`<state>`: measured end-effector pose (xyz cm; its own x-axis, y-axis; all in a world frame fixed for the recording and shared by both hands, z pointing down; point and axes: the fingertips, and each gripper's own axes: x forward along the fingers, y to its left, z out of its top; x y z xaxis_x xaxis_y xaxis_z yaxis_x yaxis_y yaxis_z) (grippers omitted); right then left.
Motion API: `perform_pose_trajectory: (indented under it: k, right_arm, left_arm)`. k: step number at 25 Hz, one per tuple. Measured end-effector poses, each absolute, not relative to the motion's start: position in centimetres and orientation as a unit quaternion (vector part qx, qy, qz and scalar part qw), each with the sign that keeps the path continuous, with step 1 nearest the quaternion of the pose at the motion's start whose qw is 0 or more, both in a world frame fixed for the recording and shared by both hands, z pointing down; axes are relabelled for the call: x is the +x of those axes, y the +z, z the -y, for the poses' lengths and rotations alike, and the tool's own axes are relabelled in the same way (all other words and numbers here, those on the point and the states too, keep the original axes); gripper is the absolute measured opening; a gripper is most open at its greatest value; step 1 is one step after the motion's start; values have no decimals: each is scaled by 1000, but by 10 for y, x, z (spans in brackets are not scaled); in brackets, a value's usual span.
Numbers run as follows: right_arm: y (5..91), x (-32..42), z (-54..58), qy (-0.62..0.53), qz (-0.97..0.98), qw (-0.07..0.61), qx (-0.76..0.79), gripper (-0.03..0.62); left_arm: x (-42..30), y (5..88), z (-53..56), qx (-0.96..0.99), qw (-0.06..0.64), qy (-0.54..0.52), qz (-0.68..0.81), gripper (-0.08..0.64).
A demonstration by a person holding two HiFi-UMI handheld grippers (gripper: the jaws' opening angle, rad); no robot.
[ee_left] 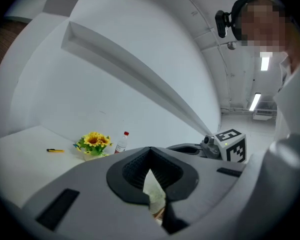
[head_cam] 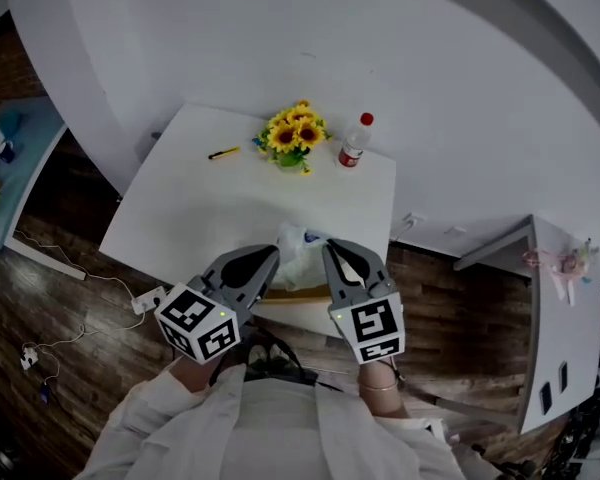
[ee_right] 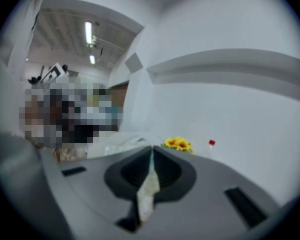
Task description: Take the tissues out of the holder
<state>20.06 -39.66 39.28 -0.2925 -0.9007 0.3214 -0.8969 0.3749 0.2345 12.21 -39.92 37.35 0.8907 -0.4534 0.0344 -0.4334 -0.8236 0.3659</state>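
Note:
A white wad of tissues (head_cam: 302, 251) sticks up from a tan holder (head_cam: 288, 294) at the near edge of the white table (head_cam: 210, 208). My left gripper (head_cam: 271, 257) comes in from the left and my right gripper (head_cam: 330, 249) from the right, both tips at the tissues. In the left gripper view the left gripper (ee_left: 151, 163) is shut on a strip of tissue (ee_left: 153, 190). The right gripper (ee_right: 151, 156) is likewise shut on a strip of tissue (ee_right: 149, 186). The holder is mostly hidden under the grippers.
Yellow sunflowers in a small pot (head_cam: 294, 136), a clear bottle with a red cap (head_cam: 355, 141) and a yellow pen (head_cam: 223, 153) lie at the table's far side. A white wall stands behind the table. A grey shelf (head_cam: 555, 318) is at the right.

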Motion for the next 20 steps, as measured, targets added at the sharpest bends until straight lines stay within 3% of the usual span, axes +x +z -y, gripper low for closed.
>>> perform_pose_trajectory:
  k: [10,20]
  right_arm:
    - [377,221,381,40,809,119,574,14]
    - [369,220,373,35,814,74,575,14]
  left_arm:
    - [130,374,391,953,193,-35,229,17]
    - [136,379,386,957,154,-3,244,17]
